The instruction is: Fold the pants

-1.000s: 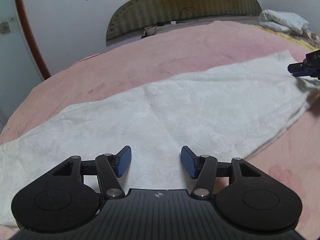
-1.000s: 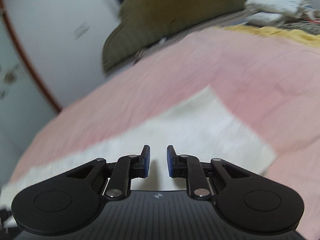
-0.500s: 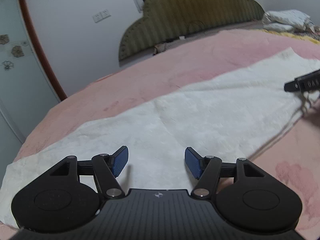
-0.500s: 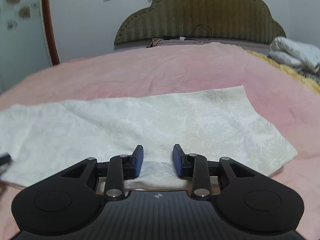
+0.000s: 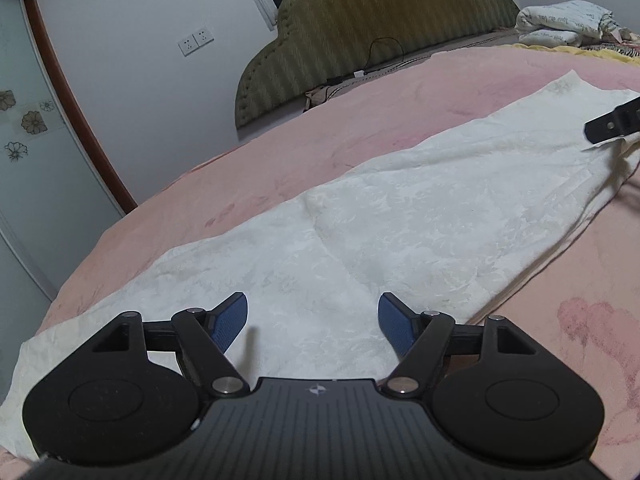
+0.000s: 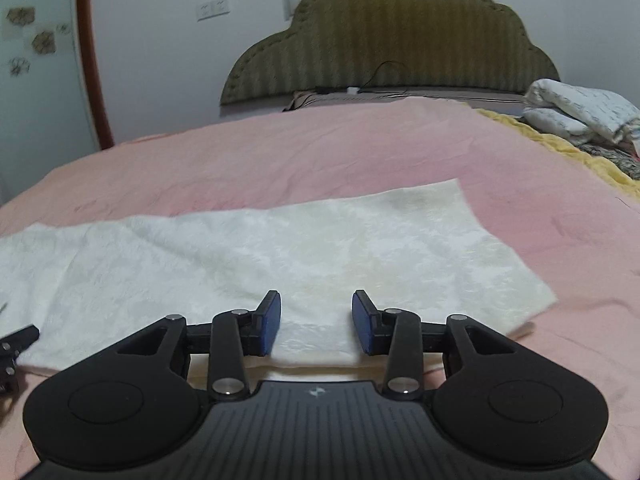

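White pants (image 5: 380,232) lie flat in a long folded strip across the pink bed (image 5: 320,140). My left gripper (image 5: 312,322) is open and empty, just above the strip near its left part. My right gripper (image 6: 315,322) is open and empty over the near edge of the pants (image 6: 320,248), close to their right end. The right gripper's tip also shows in the left wrist view (image 5: 612,122), over the far right end. The left gripper's tip shows at the left edge of the right wrist view (image 6: 14,344).
An olive padded headboard (image 6: 392,40) stands at the far side of the bed. Folded white bedding (image 6: 580,114) and a yellow blanket (image 6: 560,148) lie at the far right. A white wall with sockets (image 5: 196,42) and a wardrobe door (image 5: 28,152) are to the left.
The right gripper has opened wider and drawn back slightly from the pants' near edge. The left gripper has opened a little more and pulled back, so more of the strip shows.
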The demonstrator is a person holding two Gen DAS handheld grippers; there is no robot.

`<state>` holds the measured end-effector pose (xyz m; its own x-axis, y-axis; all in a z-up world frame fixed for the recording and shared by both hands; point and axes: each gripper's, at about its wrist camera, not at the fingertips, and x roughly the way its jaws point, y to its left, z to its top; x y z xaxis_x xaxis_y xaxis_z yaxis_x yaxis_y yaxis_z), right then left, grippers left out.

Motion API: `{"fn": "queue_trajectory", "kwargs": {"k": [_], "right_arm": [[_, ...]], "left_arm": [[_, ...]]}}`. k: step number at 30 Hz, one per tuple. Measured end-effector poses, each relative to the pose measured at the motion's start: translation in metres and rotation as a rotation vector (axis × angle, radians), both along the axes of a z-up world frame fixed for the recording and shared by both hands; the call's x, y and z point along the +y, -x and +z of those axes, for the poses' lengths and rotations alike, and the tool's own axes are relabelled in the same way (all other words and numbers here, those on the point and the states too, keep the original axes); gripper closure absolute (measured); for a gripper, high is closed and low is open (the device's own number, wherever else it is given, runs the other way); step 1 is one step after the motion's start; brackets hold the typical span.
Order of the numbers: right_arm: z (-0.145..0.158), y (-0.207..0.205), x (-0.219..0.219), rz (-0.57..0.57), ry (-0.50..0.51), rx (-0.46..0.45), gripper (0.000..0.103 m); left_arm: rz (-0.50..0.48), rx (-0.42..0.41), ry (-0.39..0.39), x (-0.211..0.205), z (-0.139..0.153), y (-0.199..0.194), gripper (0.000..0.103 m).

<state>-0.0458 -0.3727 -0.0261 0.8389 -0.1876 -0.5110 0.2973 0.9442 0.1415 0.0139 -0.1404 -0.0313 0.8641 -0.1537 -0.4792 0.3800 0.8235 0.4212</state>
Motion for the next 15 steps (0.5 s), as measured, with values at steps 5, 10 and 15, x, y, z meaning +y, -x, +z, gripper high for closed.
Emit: {"fn": "queue_trajectory", "kwargs": {"k": [5, 10, 15], "right_arm": [[-0.003, 0.001, -0.004, -0.004, -0.001, 0.035, 0.065], [-0.008, -0.006, 0.007, 0.004, 0.067, 0.064, 0.06], [-0.009, -0.005, 0.004, 0.005, 0.05, 0.054, 0.058]], "left_arm": [[0.028, -0.007, 0.037, 0.005, 0.003, -0.001, 0.024], [0.105, -0.01, 0.105, 0.018, 0.013, -0.01, 0.02], [0.111, 0.044, 0.099, 0.02, 0.006, -0.015, 0.019]]}}
